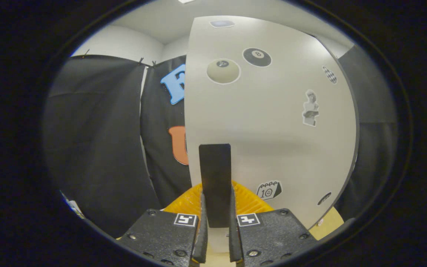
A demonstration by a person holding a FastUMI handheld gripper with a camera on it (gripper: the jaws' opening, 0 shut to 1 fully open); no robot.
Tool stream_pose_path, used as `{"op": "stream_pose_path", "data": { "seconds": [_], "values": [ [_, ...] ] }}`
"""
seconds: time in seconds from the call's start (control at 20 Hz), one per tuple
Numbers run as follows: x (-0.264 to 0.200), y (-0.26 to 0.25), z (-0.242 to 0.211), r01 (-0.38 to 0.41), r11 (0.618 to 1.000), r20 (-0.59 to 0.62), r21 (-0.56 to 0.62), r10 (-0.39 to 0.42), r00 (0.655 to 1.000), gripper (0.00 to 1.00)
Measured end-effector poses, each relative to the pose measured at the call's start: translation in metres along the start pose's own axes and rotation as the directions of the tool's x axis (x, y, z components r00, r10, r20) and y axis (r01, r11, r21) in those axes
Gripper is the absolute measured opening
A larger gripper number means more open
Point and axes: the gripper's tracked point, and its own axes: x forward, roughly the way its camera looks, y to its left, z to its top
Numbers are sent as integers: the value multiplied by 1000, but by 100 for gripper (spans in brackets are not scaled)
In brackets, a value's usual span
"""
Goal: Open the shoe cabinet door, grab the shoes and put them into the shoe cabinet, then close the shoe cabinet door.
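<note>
The white shoe cabinet door (272,122) stands close in front of me, dotted with stickers, two of them billiard balls. A flat black handle (215,174) sticks out from the door's lower part. My gripper (216,207) is shut on this handle, with one finger pressing on each side of it. The door's left edge stands against the booth's black cloth, so the door looks swung partly open. No shoes show here.
Black cloth walls (98,148) hang on the left and behind the door. A strip of pale floor (328,222) shows below the door's lower right corner. White ceiling and wall lie above.
</note>
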Motion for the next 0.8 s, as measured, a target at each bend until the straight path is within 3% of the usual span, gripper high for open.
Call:
{"op": "stream_pose_path", "data": {
  "seconds": [0.8],
  "values": [
    [-74, -28, -3, -164, 986, 7, -5, 164, 986, 21]
  ]
}}
